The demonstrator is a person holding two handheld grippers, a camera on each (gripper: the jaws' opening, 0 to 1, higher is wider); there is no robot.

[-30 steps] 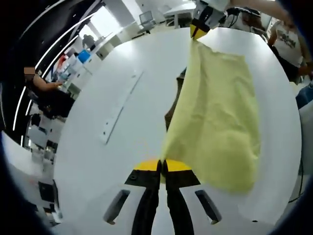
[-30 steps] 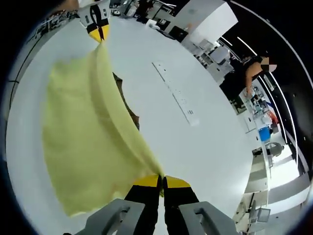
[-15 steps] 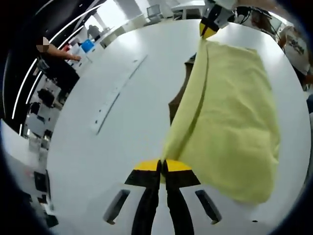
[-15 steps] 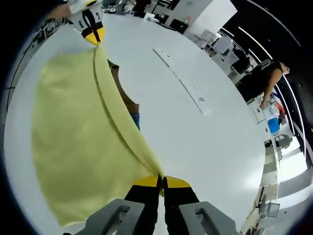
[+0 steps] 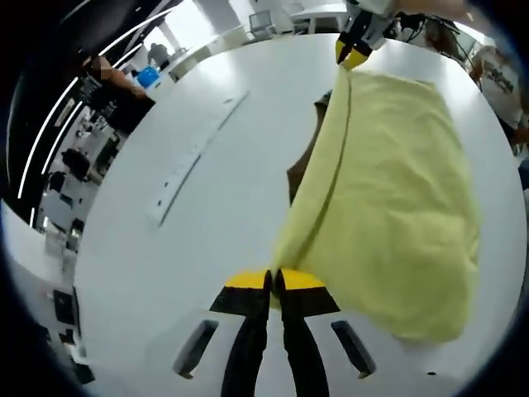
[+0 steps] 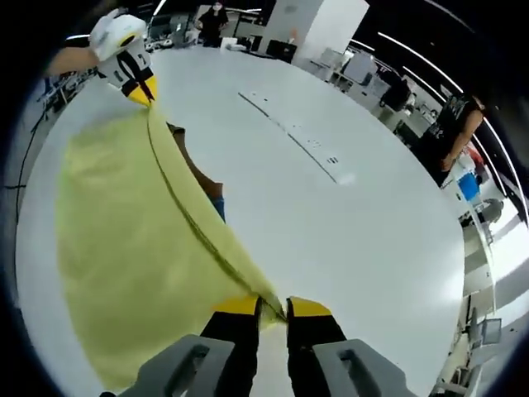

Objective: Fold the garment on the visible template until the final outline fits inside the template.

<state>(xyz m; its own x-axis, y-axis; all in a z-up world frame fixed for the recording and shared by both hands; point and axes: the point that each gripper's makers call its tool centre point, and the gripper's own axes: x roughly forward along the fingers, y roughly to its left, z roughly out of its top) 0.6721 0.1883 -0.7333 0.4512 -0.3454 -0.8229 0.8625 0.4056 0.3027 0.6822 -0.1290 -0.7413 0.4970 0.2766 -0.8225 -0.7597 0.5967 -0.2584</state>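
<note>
Garment [image 5: 388,190] edge stretched taut between left claw [image 5: 274,281] and right claw [image 6: 273,308], both clamping corners.

Yellow garment [image 5: 388,190] hangs stretched above the brown template [image 5: 304,161].

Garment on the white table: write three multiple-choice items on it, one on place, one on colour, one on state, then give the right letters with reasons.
1. Where does the garment lie?
A. on the white table
B. on a chair
C. on the floor

2. What colour is it?
A. red
B. yellow
C. black

3. How do the left tongs stand?
A. wide open
B. shut on the garment's edge
C. apart from the garment

Key: 1 A, the cloth spreads over the tabletop; 2 B, it is pale yellow in both views; 3 B, their tips pinch its edge.
</note>
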